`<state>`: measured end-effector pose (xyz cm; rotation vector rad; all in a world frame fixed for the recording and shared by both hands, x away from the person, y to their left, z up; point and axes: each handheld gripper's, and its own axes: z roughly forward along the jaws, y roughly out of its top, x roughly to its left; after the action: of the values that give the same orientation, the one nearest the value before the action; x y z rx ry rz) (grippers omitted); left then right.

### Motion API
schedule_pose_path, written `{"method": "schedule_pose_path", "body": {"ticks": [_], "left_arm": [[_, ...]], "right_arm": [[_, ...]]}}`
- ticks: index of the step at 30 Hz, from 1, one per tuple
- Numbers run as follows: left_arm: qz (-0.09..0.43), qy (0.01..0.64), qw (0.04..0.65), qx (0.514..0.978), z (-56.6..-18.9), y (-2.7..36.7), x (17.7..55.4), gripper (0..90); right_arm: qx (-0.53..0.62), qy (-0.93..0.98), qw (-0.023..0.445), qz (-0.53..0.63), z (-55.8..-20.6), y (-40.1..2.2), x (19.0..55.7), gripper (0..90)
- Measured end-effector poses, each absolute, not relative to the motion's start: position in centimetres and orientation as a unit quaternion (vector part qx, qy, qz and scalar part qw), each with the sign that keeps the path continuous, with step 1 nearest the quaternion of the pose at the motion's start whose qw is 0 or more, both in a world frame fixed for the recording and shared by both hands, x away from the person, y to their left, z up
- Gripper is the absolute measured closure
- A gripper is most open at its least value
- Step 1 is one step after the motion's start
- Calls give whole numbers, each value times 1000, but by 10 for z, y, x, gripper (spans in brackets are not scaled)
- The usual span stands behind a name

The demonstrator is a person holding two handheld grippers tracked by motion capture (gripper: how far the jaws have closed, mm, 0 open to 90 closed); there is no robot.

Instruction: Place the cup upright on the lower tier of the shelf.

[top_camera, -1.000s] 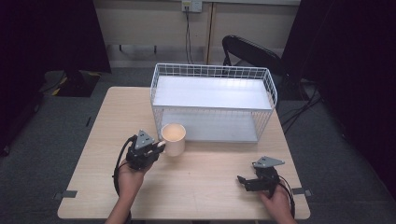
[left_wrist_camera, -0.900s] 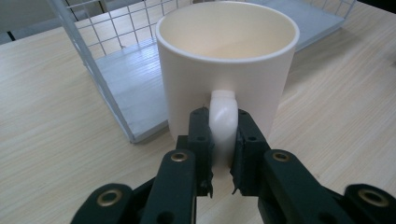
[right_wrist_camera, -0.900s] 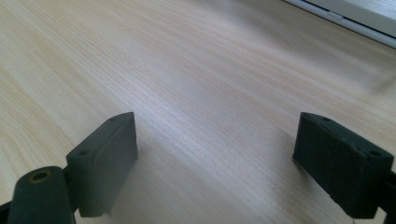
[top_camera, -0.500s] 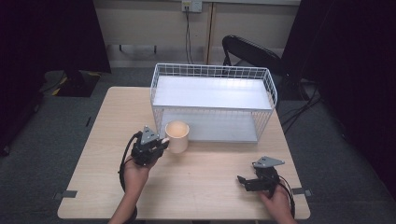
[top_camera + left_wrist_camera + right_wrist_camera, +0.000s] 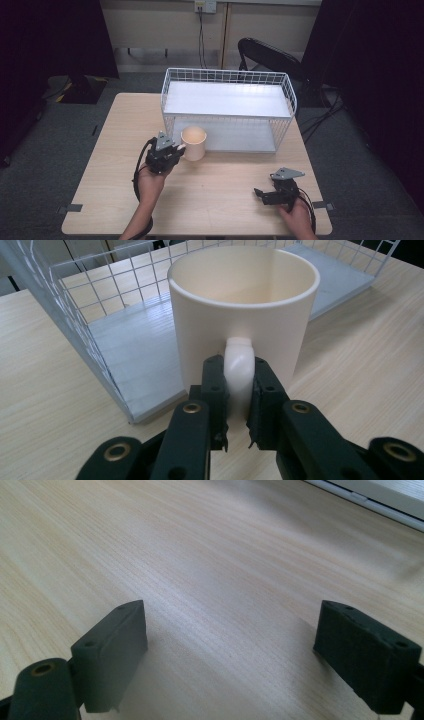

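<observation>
Cream mug (image 5: 193,143) upright on the tabletop (image 5: 225,200), just in front of the white wire basket (image 5: 227,107), near its left front corner. Left tongs (image 5: 239,390) closed around the mug's handle (image 5: 239,367), one jaw on each side, pads touching or nearly touching it; seen from above, left tongs (image 5: 175,149) right at the mug's left side. Right tongs (image 5: 230,655) spread wide over bare wood, nothing between the jaws; from above, right tongs (image 5: 260,192) near the front right of the tabletop, well apart from the mug.

Looks like glazed ceramic: stiff, smooth, probably slippery, moderately heavy, and liable to chip or crack if knocked against the wire. Apparently empty, so no spill risk. Handle a sensible grasp point, though weight hanging off to one side likely to tip the mug in the grip; firm squeeze low on the loop, close to the wall, probably steadier. Rim pinch an alternative, but more apt to slide.
</observation>
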<state>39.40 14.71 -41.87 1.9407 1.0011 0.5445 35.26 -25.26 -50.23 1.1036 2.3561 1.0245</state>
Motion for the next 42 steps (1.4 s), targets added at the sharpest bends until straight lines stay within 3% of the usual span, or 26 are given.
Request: {"method": "schedule_pose_path", "body": {"ticks": [42], "left_arm": [[235, 421, 438, 759, -432, 114, 422, 806]], "right_arm": [[389, 830, 172, 361, -502, -253, 352, 128]]}}
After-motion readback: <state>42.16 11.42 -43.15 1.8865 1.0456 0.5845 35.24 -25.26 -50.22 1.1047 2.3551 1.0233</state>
